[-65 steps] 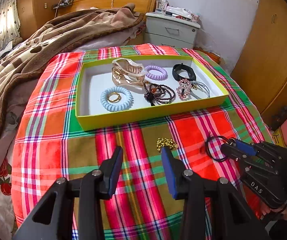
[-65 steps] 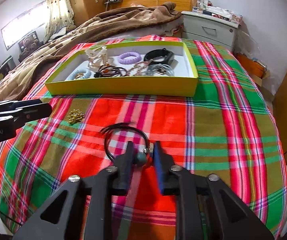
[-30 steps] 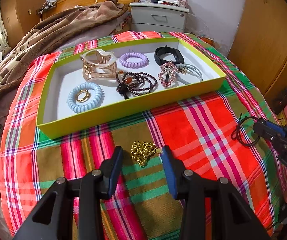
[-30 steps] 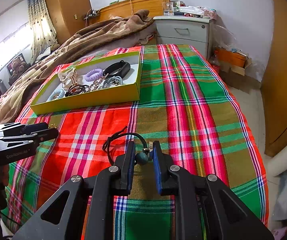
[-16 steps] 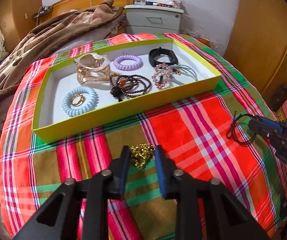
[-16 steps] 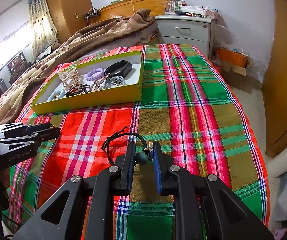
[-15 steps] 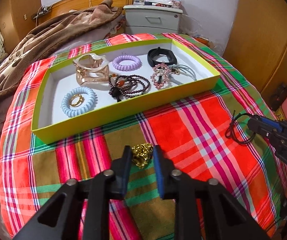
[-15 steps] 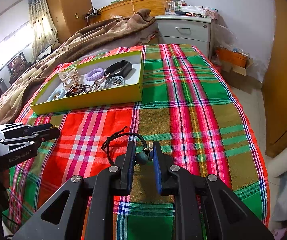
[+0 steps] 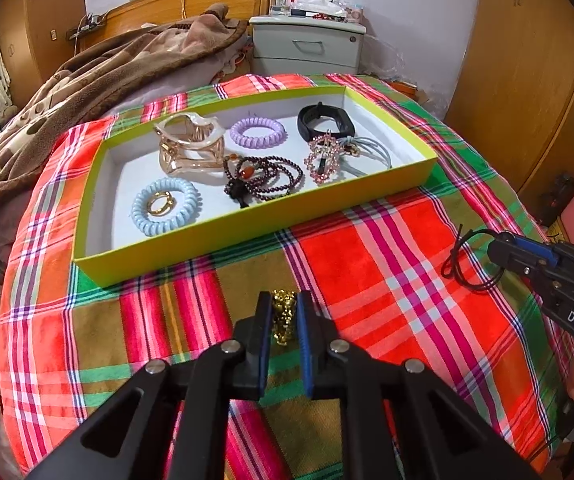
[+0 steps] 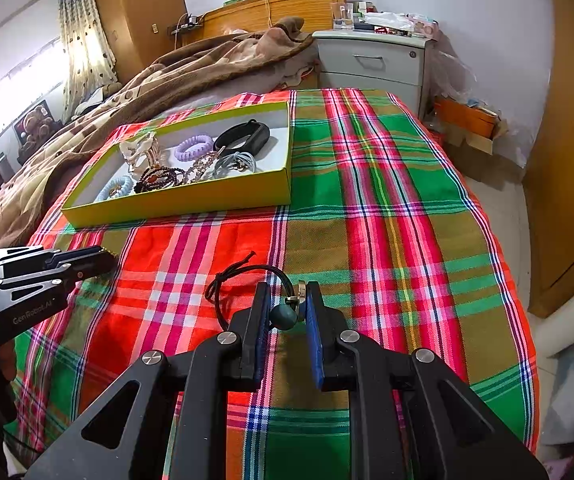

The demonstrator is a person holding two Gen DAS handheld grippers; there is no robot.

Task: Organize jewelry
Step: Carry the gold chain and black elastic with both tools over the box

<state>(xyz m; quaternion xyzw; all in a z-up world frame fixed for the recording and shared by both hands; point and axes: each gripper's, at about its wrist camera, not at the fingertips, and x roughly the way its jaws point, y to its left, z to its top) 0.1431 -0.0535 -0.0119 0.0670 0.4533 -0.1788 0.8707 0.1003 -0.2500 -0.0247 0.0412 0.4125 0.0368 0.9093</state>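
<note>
Woven plaid cloth (image 9: 387, 280) covers the bed, matt and slightly ribbed. On it sits the yellow-green cardboard tray (image 9: 247, 228), matt outside, white paper lining within. Inside the tray: a glossy translucent plastic claw clip (image 9: 191, 148), shiny coiled plastic ties, dark polished beads (image 9: 267, 176). Just before the tray, a glittering gold metal chain (image 9: 283, 316). Behind the tray, a fuzzy brown fleece blanket (image 9: 107, 76).

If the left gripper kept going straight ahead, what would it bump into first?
Probably the near wall of the yellow-green cardboard tray. The left gripper, jaws shut on the gold bead chain, points right at it across the plaid cloth; depth is uncertain.
</note>
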